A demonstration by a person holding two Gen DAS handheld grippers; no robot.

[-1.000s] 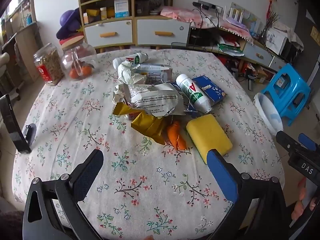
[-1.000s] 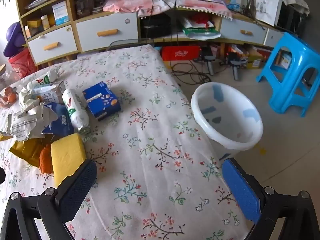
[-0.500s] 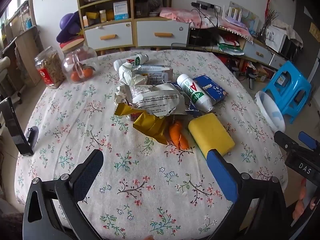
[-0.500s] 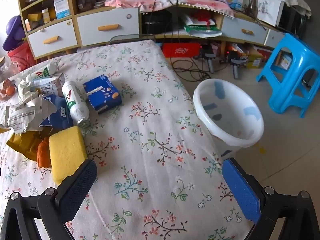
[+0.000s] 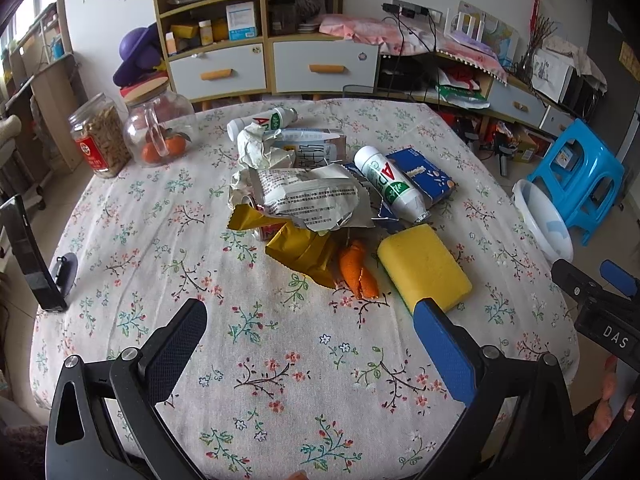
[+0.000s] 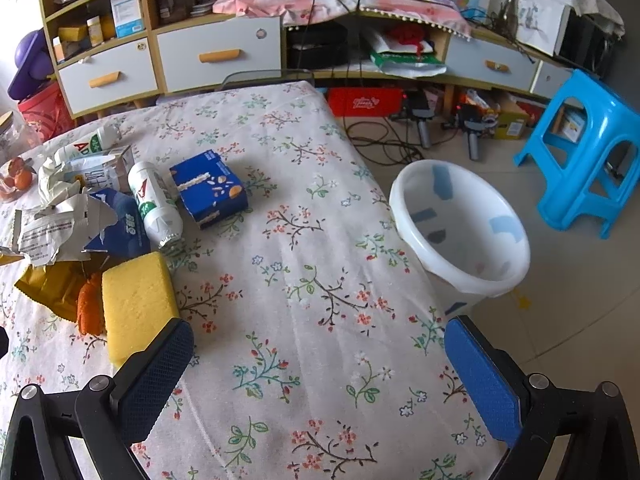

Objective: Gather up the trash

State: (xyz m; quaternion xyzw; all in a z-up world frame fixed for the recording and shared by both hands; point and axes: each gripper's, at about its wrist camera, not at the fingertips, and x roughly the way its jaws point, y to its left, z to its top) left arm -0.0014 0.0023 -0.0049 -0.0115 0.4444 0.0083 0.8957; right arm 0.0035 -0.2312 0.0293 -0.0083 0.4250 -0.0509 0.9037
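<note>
A heap of trash lies mid-table: crumpled white wrapper [image 5: 312,200], gold foil bag [image 5: 300,248], orange peel [image 5: 358,270], white bottle [image 5: 390,184], blue box [image 5: 424,174], second bottle [image 5: 264,120] and a milk carton [image 5: 312,150]. A yellow sponge [image 5: 424,266] lies beside them. In the right wrist view I see the sponge [image 6: 136,300], bottle [image 6: 154,200] and blue box [image 6: 208,188]. A white bin [image 6: 460,232] stands on the floor right of the table. My left gripper [image 5: 310,344] is open above the near table edge. My right gripper [image 6: 316,376] is open, empty.
Two glass jars [image 5: 160,132] stand at the table's back left. A black phone stand [image 5: 28,248] sits at the left edge. A blue stool [image 6: 588,156] stands beyond the bin. Cabinets [image 5: 272,64] line the wall behind.
Both grippers have drawn back and risen slightly; the table items look a little farther off. Both stay open and empty.
</note>
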